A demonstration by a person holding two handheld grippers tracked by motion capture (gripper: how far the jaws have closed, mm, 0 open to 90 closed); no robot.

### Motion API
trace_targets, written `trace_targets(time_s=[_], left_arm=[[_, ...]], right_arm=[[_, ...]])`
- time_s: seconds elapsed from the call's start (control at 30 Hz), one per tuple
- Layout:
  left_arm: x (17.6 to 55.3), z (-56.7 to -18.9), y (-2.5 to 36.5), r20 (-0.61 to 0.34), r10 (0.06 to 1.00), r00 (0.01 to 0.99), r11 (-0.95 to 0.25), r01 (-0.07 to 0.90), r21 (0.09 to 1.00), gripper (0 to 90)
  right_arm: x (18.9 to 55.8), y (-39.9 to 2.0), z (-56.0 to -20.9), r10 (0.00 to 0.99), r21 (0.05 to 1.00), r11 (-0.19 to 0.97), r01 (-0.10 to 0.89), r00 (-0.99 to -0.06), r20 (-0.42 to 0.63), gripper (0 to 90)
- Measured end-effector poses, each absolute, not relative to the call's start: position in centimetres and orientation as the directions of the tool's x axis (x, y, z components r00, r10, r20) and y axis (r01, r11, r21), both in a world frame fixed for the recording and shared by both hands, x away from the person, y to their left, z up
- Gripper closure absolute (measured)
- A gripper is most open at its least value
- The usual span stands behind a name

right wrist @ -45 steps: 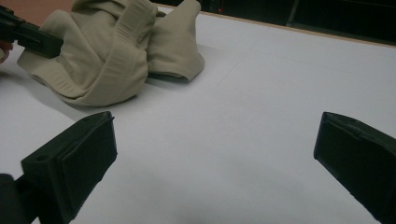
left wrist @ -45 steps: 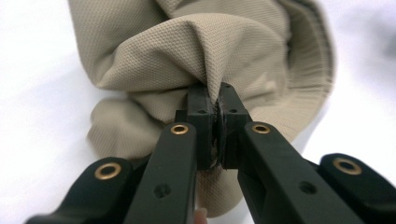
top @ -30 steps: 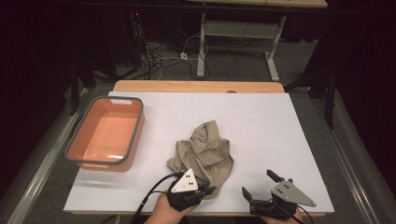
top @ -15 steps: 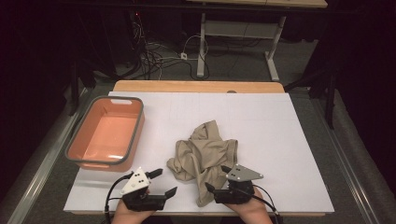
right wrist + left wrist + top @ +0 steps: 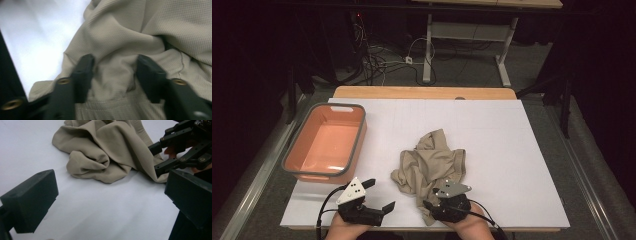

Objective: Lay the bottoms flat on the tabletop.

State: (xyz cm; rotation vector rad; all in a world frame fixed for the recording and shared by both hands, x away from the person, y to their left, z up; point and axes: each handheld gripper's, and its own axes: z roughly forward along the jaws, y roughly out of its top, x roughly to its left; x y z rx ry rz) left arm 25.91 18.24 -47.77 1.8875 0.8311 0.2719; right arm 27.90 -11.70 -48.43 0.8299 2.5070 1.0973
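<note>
1. Four things across white table [image 5: 522, 150], first an orange tub [image 5: 324, 145] at far left.
2. Left gripper [image 5: 379, 195] near front edge, jaws just opened wide, nothing between.
3. Crumpled beige garment [image 5: 432, 162] at centre-front.
4. Right gripper [image 5: 429, 206] at garment's near edge, jaws just closing, a fold between, not yet pinched.

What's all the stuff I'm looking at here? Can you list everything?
Cloth: one, beige, crumpled, near middle of the sheet.
Tub: one, salmon with grey rim, left side of the table.
Sheet: one, white, covering the tabletop.
Table edge: one, wooden, far side.
Cables: several, on the floor beyond.
Left claw: one, black, jaws just opened wide, nothing between, beside the cloth.
Right claw: one, black, jaws just been closing, cloth fold between them.
</note>
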Motion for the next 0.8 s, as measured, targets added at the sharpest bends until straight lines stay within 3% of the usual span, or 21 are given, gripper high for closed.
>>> trace_targets(time_s=[0.13,0.17,0.43,0.8], left_arm=[[26.3,-47.7,18.2,-0.170,0.636,0.753,-0.240,0.402,0.884,0.0],[26.4,-47.7,18.1,-0.174,0.635,0.752,-0.240,0.406,0.882,0.0],[27.0,-47.0,17.5,-0.191,0.617,0.763,-0.245,0.417,0.875,0.0],[28.4,-47.1,17.1,-0.168,0.622,0.765,-0.233,0.385,0.893,0.0]], right_arm=[[27.8,-12.3,-48.4,0.599,0.741,0.554,0.380,-0.800,-0.038,85.4],[27.8,-12.4,-48.4,0.599,0.741,0.554,0.379,-0.800,-0.038,88.3],[27.0,-15.2,-46.9,0.635,0.787,0.508,0.351,-0.770,-0.066,89.5],[27.2,-24.0,-46.0,0.786,0.819,0.426,0.385,-0.606,-0.124,89.5]])
